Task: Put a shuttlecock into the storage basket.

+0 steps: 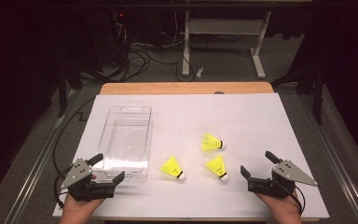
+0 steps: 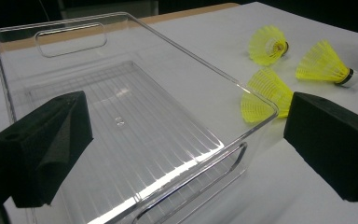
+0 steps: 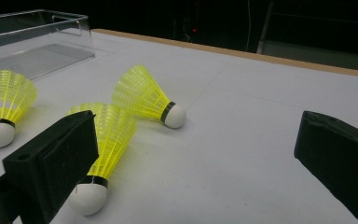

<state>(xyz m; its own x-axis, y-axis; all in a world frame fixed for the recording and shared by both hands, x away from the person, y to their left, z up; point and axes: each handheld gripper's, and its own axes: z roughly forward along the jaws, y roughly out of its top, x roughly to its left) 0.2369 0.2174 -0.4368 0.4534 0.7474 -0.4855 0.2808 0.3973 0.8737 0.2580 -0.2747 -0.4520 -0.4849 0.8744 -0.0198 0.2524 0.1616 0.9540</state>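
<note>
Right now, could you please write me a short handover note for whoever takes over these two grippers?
Left gripper: open, holding nothing, at the near end of the clear plastic bin.
Right gripper: open, holding nothing, right of the shuttlecocks.
Three yellow shuttlecocks lie on the white table: left shuttlecock, middle shuttlecock, far shuttlecock.
Done: nothing; nothing lies in the bin.
Left: probably move all three into the bin.

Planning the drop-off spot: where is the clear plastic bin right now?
In the high view the clear plastic bin lies on the table's left half, just ahead of the left tool, with the three yellow shuttlecocks to its right.
</note>
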